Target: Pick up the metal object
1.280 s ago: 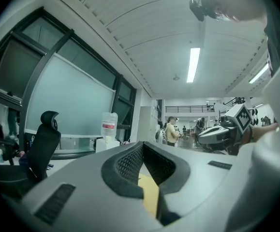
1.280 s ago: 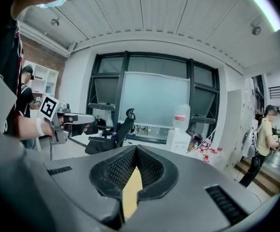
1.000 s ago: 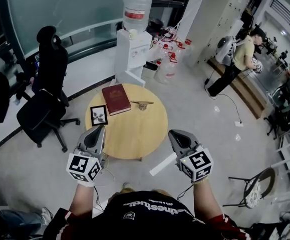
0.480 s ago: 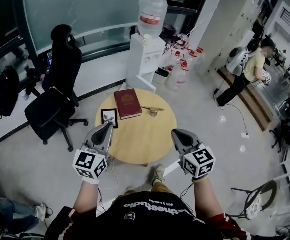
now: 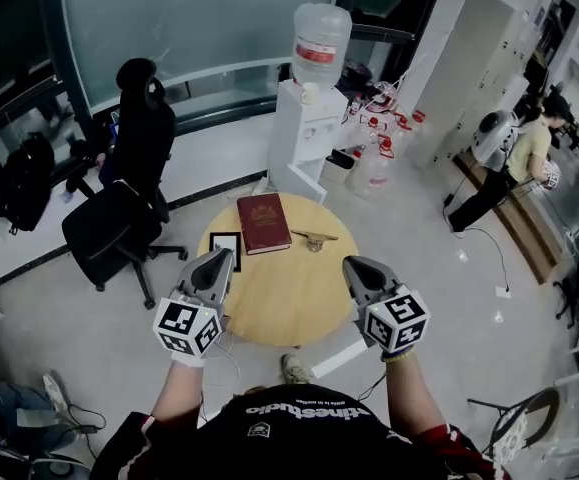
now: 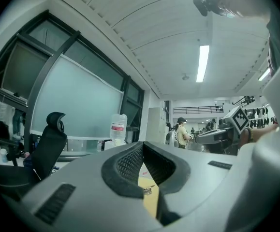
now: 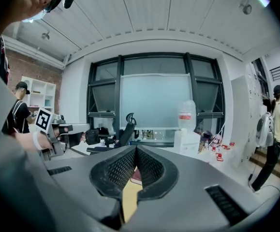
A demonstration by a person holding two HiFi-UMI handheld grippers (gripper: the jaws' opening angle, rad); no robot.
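**Head view:** The round wooden bench (image 5: 281, 303) is mid-frame. The metal object (image 5: 314, 237) lies on the bench top at about 1 o'clock, near the far edge. It sits just right of the red book (image 5: 263, 223) and apart from it. Its long axis runs 9-to-3 across the view, a thin bar over a small rounded base. It is too small to tell which end leads. The picture frame (image 5: 223, 240) is at 10 o'clock, and the left tool (image 5: 221, 263) overlaps its near edge. The right tool (image 5: 354, 266) is at the bench's 3 o'clock edge. Both are well short of the object.

**Left gripper view:** The tool is pressed together at the tips, pinching nothing. The slit below shows the yellow bench and the metal object (image 6: 147, 190), tiny, its shape unreadable.

**Right gripper view:** The tool is pressed together and empty. The slit shows a strip of bench (image 7: 127, 197) and part of the red book (image 7: 136, 176). The tool's body blocks the rest of the top.
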